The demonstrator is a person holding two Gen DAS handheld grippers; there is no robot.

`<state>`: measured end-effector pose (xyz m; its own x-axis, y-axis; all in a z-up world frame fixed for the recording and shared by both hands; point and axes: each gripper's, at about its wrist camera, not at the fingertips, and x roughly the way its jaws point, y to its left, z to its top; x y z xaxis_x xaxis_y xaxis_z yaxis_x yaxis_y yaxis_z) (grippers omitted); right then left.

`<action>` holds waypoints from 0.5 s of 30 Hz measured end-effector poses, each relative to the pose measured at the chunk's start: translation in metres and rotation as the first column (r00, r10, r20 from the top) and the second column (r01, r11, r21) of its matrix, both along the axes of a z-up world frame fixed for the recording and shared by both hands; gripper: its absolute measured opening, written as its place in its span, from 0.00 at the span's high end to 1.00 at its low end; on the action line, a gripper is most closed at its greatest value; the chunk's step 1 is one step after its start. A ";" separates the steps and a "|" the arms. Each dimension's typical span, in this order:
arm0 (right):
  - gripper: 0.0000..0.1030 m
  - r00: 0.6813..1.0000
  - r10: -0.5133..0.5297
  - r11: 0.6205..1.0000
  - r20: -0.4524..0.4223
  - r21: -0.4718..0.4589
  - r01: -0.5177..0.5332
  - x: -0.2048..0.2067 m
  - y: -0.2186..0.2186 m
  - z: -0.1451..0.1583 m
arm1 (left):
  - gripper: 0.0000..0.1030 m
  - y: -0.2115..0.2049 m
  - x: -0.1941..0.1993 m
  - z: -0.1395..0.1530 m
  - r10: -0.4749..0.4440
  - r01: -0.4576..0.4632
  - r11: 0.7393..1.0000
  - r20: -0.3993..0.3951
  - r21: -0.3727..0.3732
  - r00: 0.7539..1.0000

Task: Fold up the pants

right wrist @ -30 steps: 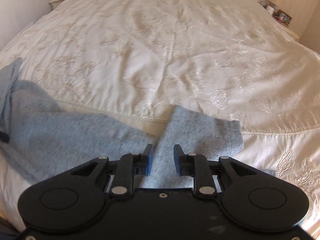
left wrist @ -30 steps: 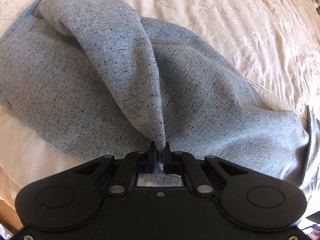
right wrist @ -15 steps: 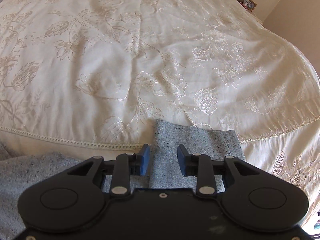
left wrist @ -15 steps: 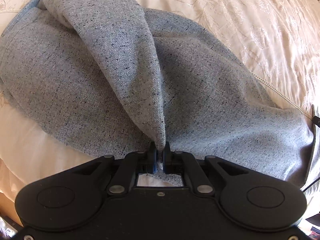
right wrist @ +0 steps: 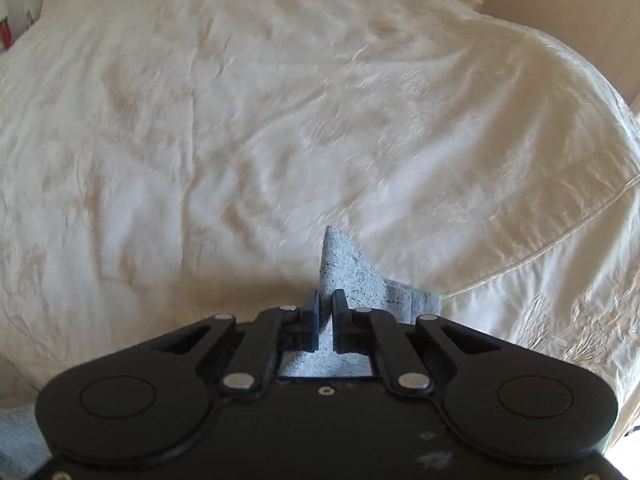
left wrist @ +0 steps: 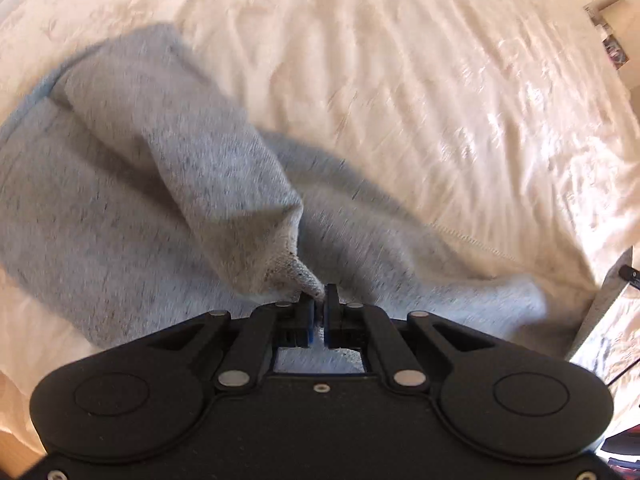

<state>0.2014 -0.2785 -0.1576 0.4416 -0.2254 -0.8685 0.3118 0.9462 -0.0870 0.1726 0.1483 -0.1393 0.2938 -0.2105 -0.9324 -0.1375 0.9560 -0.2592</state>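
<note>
Now the left tongs (left wrist: 319,300) pinch a fold of the grey speckled fabric pants (left wrist: 120,200); the right tongs (right wrist: 325,304) are closing on a pants corner above the cream embroidered bed cover (right wrist: 280,120).

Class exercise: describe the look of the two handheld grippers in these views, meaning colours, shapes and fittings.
Both the left gripper and the right gripper have matt black bodies with two round lobes, silver pivot pins and short black fingers faced with blue pads.

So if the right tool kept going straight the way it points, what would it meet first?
The right tool is closing on the speckled grey fabric pants; straight ahead it would probably meet the cream embroidered bedspread, though depth is unclear.
</note>
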 end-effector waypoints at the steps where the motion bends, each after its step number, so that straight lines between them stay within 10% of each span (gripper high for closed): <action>1: 0.94 0.998 -0.027 1.000 0.052 0.013 0.026 -0.005 -0.015 0.021 | 0.96 0.000 0.005 0.015 -0.004 0.005 1.000 0.047 -0.010 0.999; 8: 0.94 0.927 -0.286 0.951 0.242 0.188 0.244 -0.087 -0.092 0.090 | 0.95 0.005 0.002 0.079 -0.015 0.033 0.997 0.246 -0.069 0.969; 15: 0.94 0.915 -0.401 0.890 -0.040 0.223 0.399 -0.163 -0.089 -0.019 | 0.95 0.001 -0.038 -0.020 -0.087 0.087 0.996 -0.012 0.025 0.996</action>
